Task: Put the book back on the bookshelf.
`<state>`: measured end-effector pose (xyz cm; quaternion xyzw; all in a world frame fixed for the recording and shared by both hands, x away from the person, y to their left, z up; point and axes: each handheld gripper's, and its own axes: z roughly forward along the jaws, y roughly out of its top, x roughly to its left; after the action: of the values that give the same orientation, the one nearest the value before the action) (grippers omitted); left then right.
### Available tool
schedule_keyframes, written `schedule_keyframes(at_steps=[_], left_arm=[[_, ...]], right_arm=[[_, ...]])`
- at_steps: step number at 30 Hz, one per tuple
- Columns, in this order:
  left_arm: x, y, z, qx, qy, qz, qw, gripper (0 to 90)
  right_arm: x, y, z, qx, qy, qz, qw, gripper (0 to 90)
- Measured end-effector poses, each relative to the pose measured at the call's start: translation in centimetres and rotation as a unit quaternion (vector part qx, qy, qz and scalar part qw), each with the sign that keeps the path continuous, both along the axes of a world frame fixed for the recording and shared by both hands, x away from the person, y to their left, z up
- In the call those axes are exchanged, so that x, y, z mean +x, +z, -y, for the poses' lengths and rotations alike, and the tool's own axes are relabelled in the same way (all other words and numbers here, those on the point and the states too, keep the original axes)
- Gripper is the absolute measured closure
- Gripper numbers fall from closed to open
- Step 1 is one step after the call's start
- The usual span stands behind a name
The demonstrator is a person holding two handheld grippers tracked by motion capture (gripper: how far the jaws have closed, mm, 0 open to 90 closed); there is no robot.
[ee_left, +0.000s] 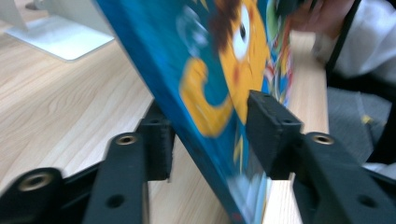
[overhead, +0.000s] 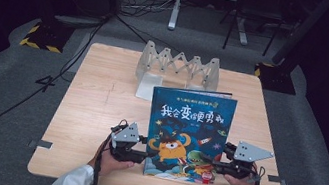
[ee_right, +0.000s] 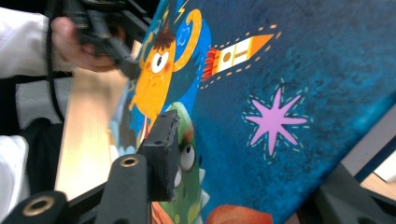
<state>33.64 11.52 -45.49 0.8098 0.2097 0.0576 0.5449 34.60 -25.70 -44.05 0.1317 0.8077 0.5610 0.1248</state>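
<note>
1. Table [overhead: 93, 111]: pale wood, and I am working at its near edge. A grey zigzag rack [overhead: 178, 67] is standing at the far side on a flat base, well apart from my hands.

2. Picture book [overhead: 189, 134]: blue cover, orange monster. I am holding it upright near the middle of the near half of the table, cover facing me, long axis running up and down, top leaning a little toward the far side. I cannot tell whether its bottom edge is touching the table. The rack is lying straight beyond it.

3. Left gripper [overhead: 141, 155]: I am clamping the book's lower left edge. In the left gripper view the cover [ee_left: 210, 70] is passing between the two jaws, one pad in front and one behind.

4. Right gripper [overhead: 213, 167]: I am gripping the lower right edge; in the right gripper view one jaw is pressing on the cover [ee_right: 280, 93], the other sitting behind it.

5. Judgement: both grippers are equally near, one each side at the same height. The coming move is probably turning on carrying the book straight toward the far side, into a rack slot, staying upright.
</note>
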Motion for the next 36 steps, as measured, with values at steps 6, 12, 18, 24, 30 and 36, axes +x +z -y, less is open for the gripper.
schedule_keyframes(at_steps=[6,12,18,24,30,36], left_arm=[[-0.3,1.6,0.9,-0.01,0.001,0.03,0.9995,54.6],[-0.9,3.6,0.8,-0.029,0.003,0.068,0.9973,59.7],[-1.7,4.1,0.6,-0.019,-0.006,0.087,0.996,64.6],[-2.6,4.2,0.8,-0.021,-0.022,0.1,0.9946,68.5],[-3.1,4.5,1.2,-0.017,-0.029,0.119,0.9923,75.4],[-2.4,4.5,1.5,-0.015,-0.034,0.122,0.9918,75.4]], right_arm=[[-0.3,0.1,-0.2,-0.003,0.004,0.006,1.0,54.5],[-0.6,0.2,-0.2,-0.006,0.002,0.012,0.9999,53.9],[-0.5,0.2,0.3,-0.007,-0.026,0.02,0.9994,53.3],[-1.1,-0.1,0.8,-0.019,-0.029,0.022,0.9991,52.8],[-1.5,-0.3,3.3,-0.013,-0.073,0.019,0.9971,49.3],[0.3,-0.1,4.8,0.041,-0.122,-0.015,0.9916,39.6]])
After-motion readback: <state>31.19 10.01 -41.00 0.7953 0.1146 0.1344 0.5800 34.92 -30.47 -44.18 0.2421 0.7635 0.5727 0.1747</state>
